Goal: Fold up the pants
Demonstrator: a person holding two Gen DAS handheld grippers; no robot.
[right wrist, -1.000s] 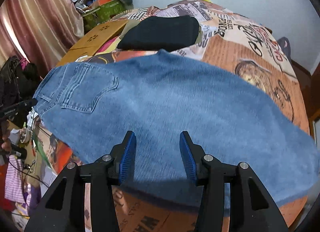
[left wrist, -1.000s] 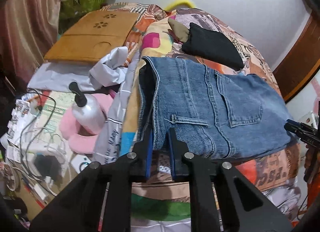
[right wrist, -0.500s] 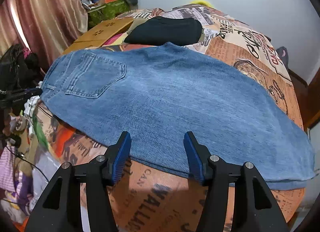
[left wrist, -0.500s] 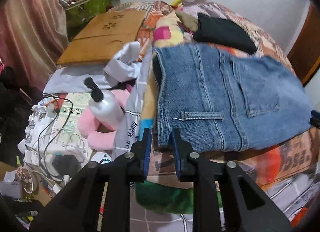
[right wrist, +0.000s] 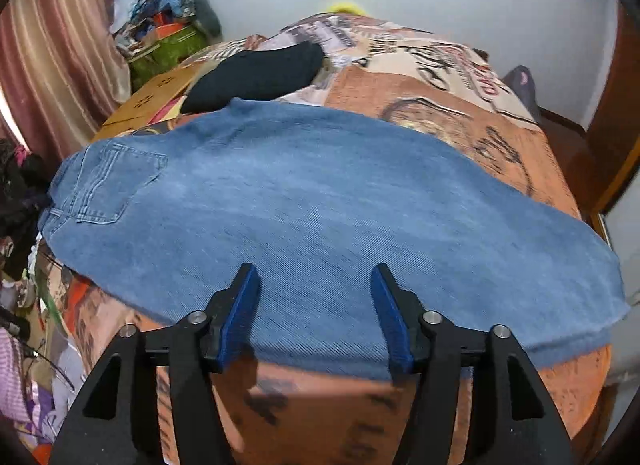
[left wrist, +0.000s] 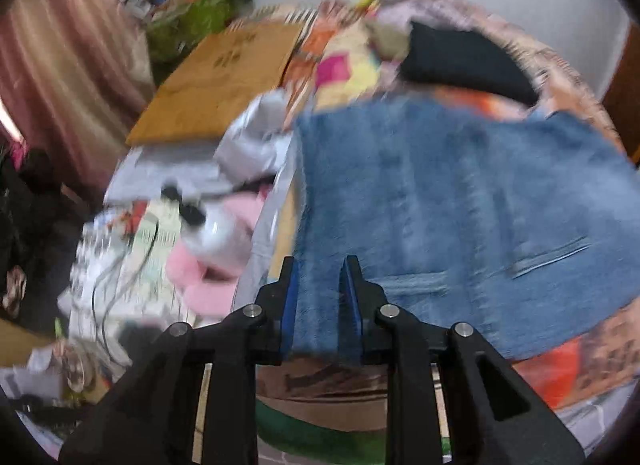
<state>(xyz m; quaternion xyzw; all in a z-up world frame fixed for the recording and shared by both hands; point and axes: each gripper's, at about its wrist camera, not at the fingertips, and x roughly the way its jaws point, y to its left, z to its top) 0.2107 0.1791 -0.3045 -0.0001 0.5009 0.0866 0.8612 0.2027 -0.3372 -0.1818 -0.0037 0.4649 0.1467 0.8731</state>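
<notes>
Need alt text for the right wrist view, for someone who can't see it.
Blue jeans lie spread flat across a bed's printed orange cover, back pocket at left. The right gripper, jaws opening, sits over their near edge, gripping nothing. A black garment lies behind.

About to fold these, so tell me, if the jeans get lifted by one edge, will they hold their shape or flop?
The jeans will probably flop: they drape over the bed's curve. Doubled denim likely feels heavy. Its coarse weave should resist slipping.
</notes>
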